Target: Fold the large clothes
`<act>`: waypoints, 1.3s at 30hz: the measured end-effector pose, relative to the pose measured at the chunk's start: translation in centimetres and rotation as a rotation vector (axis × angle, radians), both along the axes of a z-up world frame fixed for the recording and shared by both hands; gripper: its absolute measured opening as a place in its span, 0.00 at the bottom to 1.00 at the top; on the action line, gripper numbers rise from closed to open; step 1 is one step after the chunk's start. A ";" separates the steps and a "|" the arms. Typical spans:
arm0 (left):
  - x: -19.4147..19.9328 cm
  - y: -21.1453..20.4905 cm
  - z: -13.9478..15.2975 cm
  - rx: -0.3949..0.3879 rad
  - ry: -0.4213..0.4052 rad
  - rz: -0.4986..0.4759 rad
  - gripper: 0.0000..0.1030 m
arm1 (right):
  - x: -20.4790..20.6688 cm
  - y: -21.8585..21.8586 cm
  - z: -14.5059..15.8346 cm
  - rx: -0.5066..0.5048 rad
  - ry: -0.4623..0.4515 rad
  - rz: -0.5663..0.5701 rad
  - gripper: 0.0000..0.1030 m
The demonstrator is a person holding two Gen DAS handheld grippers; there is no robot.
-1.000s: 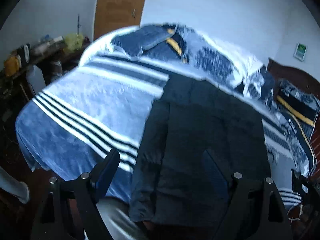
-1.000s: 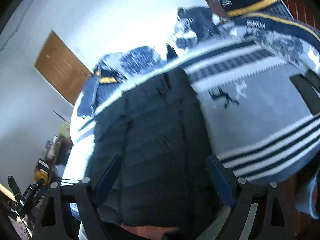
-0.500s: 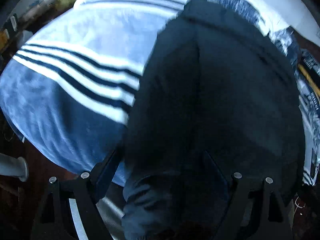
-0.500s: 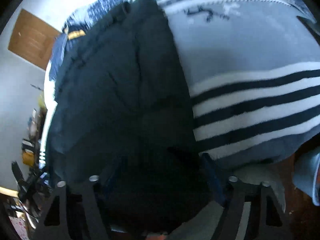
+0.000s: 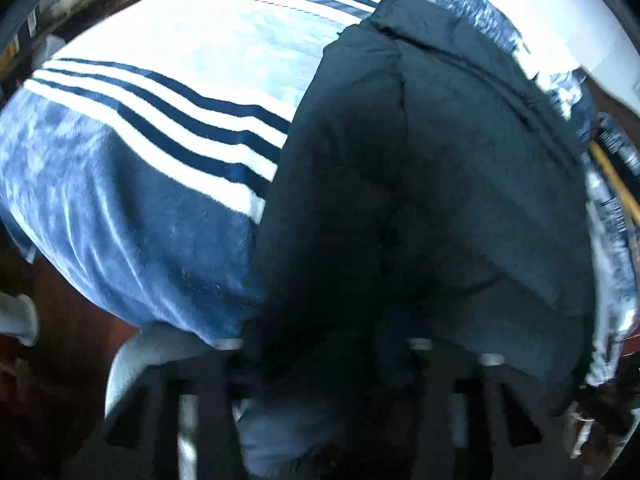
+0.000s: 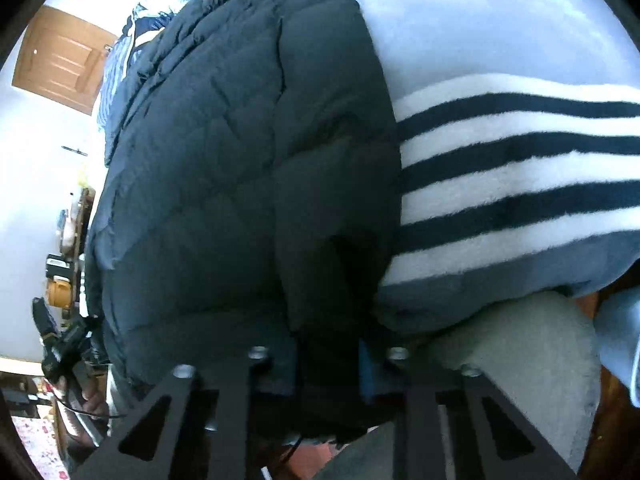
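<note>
A dark quilted jacket (image 5: 420,168) is seen spread lengthwise on a bed, laid over a blue blanket (image 5: 132,208) banded with white and navy stripes, its lower hem hanging at the near edge of the mattress. In the left wrist view the left claw (image 5: 320,364) is pressed into that hem, its fingers narrowed with dark fabric between them, though blur and shadow mean it cannot be told for certain whether the cloth is clamped. In the right wrist view the right claw (image 6: 324,356) is drawn close together on a fold of the same hem, with the jacket (image 6: 240,152) bulging above it and the striped blanket (image 6: 520,152) to its right. A wooden door (image 6: 60,60) is visible in the white wall beyond the bed, and cluttered shelving (image 6: 68,248) is seen at the far left.
</note>
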State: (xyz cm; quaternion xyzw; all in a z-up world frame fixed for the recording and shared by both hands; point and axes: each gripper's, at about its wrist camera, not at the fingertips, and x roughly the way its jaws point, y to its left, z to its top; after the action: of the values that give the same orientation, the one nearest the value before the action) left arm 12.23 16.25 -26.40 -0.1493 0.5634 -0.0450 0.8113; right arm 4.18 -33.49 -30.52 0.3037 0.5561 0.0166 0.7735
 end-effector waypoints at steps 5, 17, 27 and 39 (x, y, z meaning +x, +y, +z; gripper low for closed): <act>-2.4 0.8 3.8 -0.078 -0.071 -0.018 0.04 | -2.2 -1.1 2.7 0.050 -0.085 -0.023 0.04; -8.0 4.1 13.3 -0.211 -0.175 -0.063 0.02 | -6.9 -2.0 14.4 0.064 -0.309 0.025 0.03; -5.5 2.6 11.5 -0.229 -0.123 -0.031 0.02 | -6.4 -2.2 13.1 0.095 -0.283 0.021 0.03; -4.7 2.3 10.2 -0.186 -0.091 -0.057 0.02 | -6.7 -2.0 11.0 0.100 -0.219 0.059 0.03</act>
State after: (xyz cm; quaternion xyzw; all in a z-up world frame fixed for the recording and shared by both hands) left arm 7.53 18.57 -16.18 -0.2057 0.5233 -0.1270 0.8171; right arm -2.52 -35.44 -19.56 0.3219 0.4755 0.1004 0.8125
